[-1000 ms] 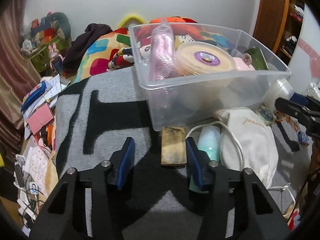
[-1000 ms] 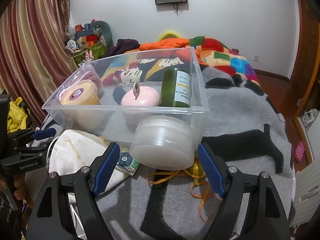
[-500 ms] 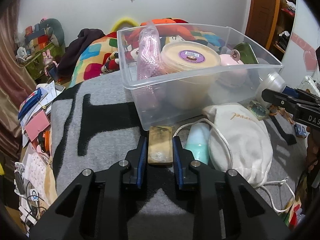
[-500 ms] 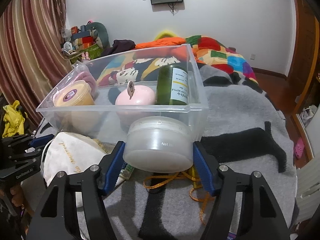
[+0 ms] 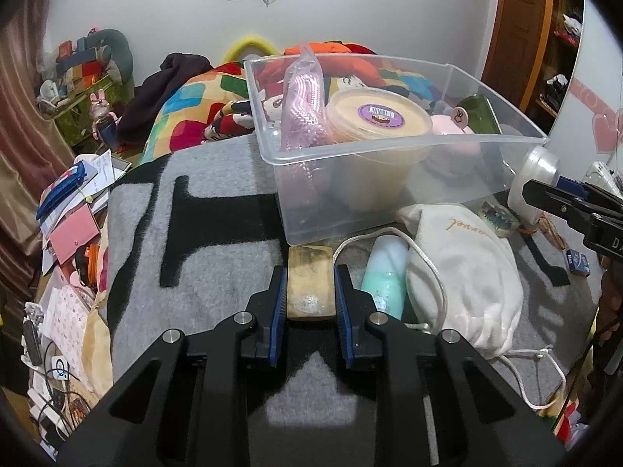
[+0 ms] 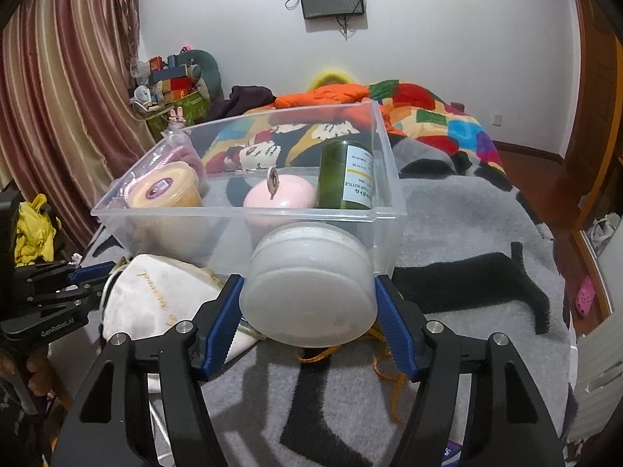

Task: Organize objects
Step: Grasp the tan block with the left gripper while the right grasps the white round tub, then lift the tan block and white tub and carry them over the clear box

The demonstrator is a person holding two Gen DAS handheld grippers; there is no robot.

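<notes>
A flat tan box (image 5: 310, 284) lies on the grey-and-black blanket just in front of the clear plastic bin (image 5: 389, 148). My left gripper (image 5: 310, 272) is shut on it, blue pads against both long sides. My right gripper (image 6: 308, 284) is shut on a frosted white round jar (image 6: 309, 284), which is tilted on its side in front of the bin (image 6: 233, 214). The bin holds a yellow tub (image 5: 377, 116), a pink round case (image 6: 278, 194), a green bottle (image 6: 346, 175) and a pink bag (image 5: 301, 97). The right gripper (image 5: 545, 194) with the jar also shows in the left wrist view.
A white drawstring pouch (image 5: 463, 264) and a mint bottle (image 5: 385, 272) lie between the two grippers. An orange cord (image 6: 385, 366) trails under the jar. Papers and small clutter (image 5: 70, 233) crowd the bed's left edge. A colourful quilt (image 6: 440, 124) lies behind the bin.
My left jaws closed from wide apart onto the tan box. My right jaws closed inward onto the frosted jar. Neither hand has shifted noticeably.
</notes>
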